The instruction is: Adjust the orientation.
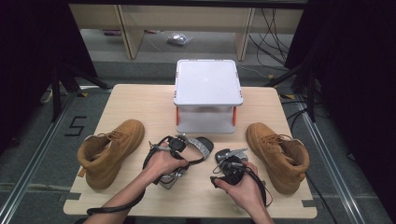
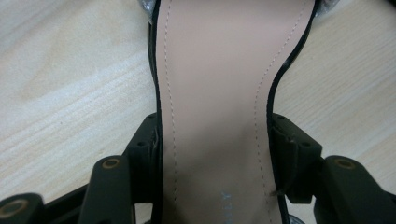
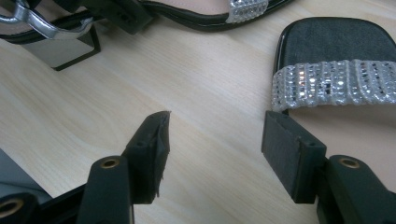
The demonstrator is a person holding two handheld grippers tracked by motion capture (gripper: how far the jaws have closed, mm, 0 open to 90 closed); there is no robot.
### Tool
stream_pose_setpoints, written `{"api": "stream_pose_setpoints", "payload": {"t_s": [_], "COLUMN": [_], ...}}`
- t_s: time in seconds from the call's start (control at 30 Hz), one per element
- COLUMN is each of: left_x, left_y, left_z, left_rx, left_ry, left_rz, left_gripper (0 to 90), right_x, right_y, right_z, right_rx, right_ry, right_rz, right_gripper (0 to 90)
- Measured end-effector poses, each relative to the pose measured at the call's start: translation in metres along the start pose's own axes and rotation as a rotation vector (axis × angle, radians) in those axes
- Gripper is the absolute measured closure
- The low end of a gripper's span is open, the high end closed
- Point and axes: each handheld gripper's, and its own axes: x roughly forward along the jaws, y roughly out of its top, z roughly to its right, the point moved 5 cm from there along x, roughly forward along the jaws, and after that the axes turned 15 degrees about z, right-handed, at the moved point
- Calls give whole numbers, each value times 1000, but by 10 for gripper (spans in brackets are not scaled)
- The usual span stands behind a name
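Your left tool [image 2: 215, 154] clamps the waist of the black high-heeled sandal with the beige insole and rhinestone strap [image 2: 215, 93], low over the pale wooden bench [image 1: 140, 98]. That narrow, slick edge could twist free. Your right tool [image 3: 215, 149] stands open with one pad against the matching second sandal [image 3: 334, 88], and closing there would pinch only its edge.

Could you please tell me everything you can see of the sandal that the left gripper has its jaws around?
The sandal has a smooth beige insole with stitched edging, black patent trim, a sparkly silver toe strap and a mirrored block heel. It lies on the wooden table, in front of the white box, toe pointing toward it. The left gripper straddles its narrow waist, jaws pressing on both edges of the sole.
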Motion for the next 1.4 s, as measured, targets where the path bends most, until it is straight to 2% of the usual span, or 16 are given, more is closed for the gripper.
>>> {"api": "stream_pose_setpoints", "payload": {"t_s": [0.17, 0.23, 0.37, 0.4, 0.47, 0.53, 0.6, 0.63, 0.73, 0.83, 0.9, 1.1, 1.13, 1.17, 1.2, 1.4], "left_x": [-3, -4, -8, -9, -11, -13, -14, -14, -13, -8, 0, 14, 17, 19, 23, 35], "left_y": [0, 0, 6, 6, 11, 17, 25, 34, 44, 59, 66, 71, 71, 71, 70, 66], "left_z": [-3, -2, -8, -6, -9, -10, -12, -14, -19, -25, -28, -33, -32, -34, -33, -34], "left_rx": [11, -16, 16, -24, -22, -37, -60, -103, -116, -178, -234, -260, -285, -267, -289, -292], "left_ry": [8, 8, 1, 3, 1, 7, 7, 13, 20, 54, 73, 95, 96, 96, 93, 113], "left_rz": [16, 23, 54, 67, 94, 129, 165, 215, 247, 286, 294, 283, 282, 277, 265, 227], "left_gripper": [428, 428, 429, 429, 429, 429, 429, 429, 429, 428, 428, 428, 428, 428, 428, 427], "right_x": [1, 1, 0, 0, -1, -2, -2, -3, -3, -4, -3, -2, -3, -3, -3, -4], "right_y": [-2, -3, -3, -3, -2, -2, -2, 0, 0, 1, 1, 2, 2, 2, 3, 3], "right_z": [1, 1, 2, 2, 1, 5, 4, 0, 1, 1, 1, 4, 5, 2, 3, 3], "right_rx": [9, 16, 20, 22, 15, -11, -2, 18, 11, 12, 10, 2, -2, 13, 13, -2], "right_ry": [-3, 7, 6, 11, 14, -29, -10, 7, 7, 10, 16, 0, 2, 16, 13, 22], "right_rz": [0, 8, 10, 7, 17, 12, 16, 23, 28, 27, 26, 25, 25, 27, 32, 33], "right_gripper": [424, 425, 426, 426, 426, 427, 427, 427, 427, 428, 428, 428, 428, 428, 427, 427]}}
